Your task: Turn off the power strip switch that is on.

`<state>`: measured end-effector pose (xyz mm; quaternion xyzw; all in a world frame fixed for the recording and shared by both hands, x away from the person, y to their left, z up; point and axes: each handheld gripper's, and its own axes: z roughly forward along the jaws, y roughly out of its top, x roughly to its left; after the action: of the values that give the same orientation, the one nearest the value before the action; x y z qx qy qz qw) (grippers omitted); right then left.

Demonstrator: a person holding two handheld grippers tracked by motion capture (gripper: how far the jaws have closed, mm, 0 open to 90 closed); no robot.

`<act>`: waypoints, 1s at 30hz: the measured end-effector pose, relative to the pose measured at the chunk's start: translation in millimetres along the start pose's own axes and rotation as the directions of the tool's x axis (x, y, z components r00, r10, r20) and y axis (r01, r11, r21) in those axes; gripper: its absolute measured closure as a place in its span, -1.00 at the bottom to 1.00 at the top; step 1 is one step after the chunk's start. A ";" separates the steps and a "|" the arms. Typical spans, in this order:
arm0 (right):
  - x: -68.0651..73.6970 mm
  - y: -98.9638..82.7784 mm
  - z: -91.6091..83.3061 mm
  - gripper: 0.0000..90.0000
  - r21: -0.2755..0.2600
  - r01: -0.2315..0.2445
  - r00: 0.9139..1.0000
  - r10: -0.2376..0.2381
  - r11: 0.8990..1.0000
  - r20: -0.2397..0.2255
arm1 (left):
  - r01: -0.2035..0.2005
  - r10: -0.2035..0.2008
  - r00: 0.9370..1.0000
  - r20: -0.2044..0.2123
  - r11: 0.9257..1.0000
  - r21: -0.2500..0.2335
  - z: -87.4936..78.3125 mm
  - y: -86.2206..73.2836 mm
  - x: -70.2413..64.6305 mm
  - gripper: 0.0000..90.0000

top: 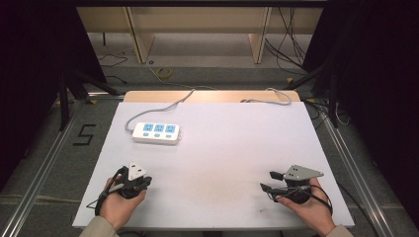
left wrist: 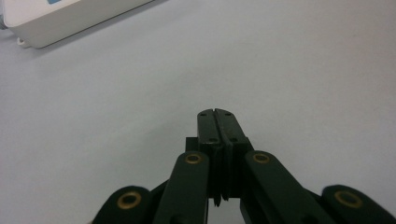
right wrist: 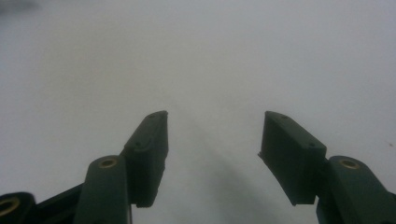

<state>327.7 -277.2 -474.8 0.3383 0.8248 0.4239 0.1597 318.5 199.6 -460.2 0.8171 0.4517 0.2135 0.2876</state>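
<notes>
On my left gripper (left wrist: 217, 113) the two black jaws were pressed flat together with nothing between them, tips hanging just above bare worktop (left wrist: 289, 70). From that gripper's own camera, the corner of the white plastic power strip with three blue socket faces (left wrist: 60, 18) sat up and to the left, well apart from the tips. On my right gripper (right wrist: 212, 135) the jaws stood wide apart, empty, with only pale surface between them; that picture was hazy, so I could not make out anything farther off.

From the high view, the left gripper (top: 143, 181) sat in the left hand (top: 118, 202) at the near left corner of the white rectangular worktop (top: 222, 148), its white three-cornered plate on top. The right gripper (top: 267, 181) lay in the right hand (top: 309, 205) at the near right corner, jaws pointing towards the middle. The power strip (top: 156, 133) lay flat towards the far left, nearer the left gripper, its grey cable (top: 163, 106) running off over the far edge.
</notes>
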 end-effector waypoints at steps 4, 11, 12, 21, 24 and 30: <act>0.1 0.2 -0.4 -0.06 -0.005 0.003 1.000 -0.003 1.000 0.003 | 0.000 0.000 1.000 0.003 1.000 0.018 -0.3 4.5 -0.7 0.99; 0.6 0.2 0.0 -0.07 -0.006 0.005 1.000 -0.005 1.000 0.003 | 0.034 -0.034 0.999 0.017 0.999 0.008 -0.7 15.4 0.6 0.99; 0.7 0.2 0.2 -0.07 -0.006 0.004 1.000 -0.004 1.000 0.003 | 0.035 -0.035 0.999 0.019 0.999 0.009 -0.8 16.9 1.0 0.99; 1.2 0.1 0.5 -0.08 -0.007 0.002 1.000 -0.002 1.000 0.002 | 0.065 -0.065 0.998 0.024 0.998 0.012 0.1 27.9 5.1 0.99; 1.2 0.1 0.5 -0.09 -0.007 0.002 1.000 -0.002 1.000 0.001 | 0.072 -0.073 0.997 0.025 0.997 0.015 0.2 30.9 6.9 0.99; 1.3 0.1 0.6 -0.09 -0.007 0.000 1.000 0.000 1.000 0.000 | 0.090 -0.090 0.996 0.021 0.996 0.008 -0.1 36.4 10.7 0.99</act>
<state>327.1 -275.9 -475.0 0.3377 0.8233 0.4268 0.1610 346.2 193.3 -435.0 0.7992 0.4857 0.1899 0.2987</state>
